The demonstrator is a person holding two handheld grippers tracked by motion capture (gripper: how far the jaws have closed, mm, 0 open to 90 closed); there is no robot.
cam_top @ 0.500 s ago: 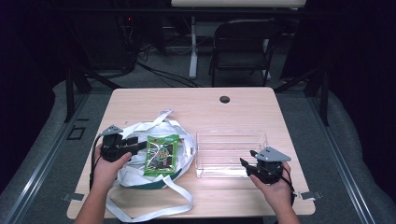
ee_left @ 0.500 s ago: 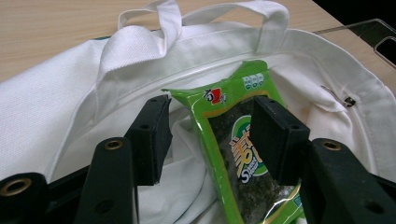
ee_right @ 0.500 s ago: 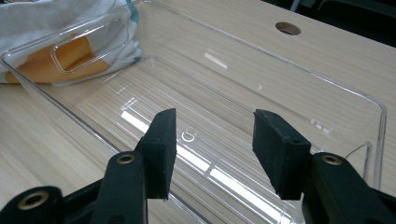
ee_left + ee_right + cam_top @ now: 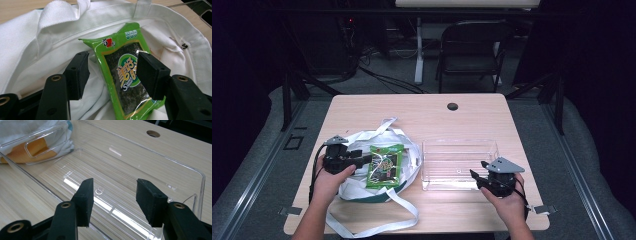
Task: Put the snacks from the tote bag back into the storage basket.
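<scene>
Your left tool is wide open around the seaweed packet in the white bag, not gripping. Close on it next; your right tool is open and empty at the clear bin.

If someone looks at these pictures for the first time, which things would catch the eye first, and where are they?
The bright green seaweed snack packet stands out first; it lies on the white cloth tote bag at the table's left side, with the open left tongs around it, not pressing it. To the right sits the clear, empty plastic rectangular bin, and the open right tongs hover at its near edge.
</scene>
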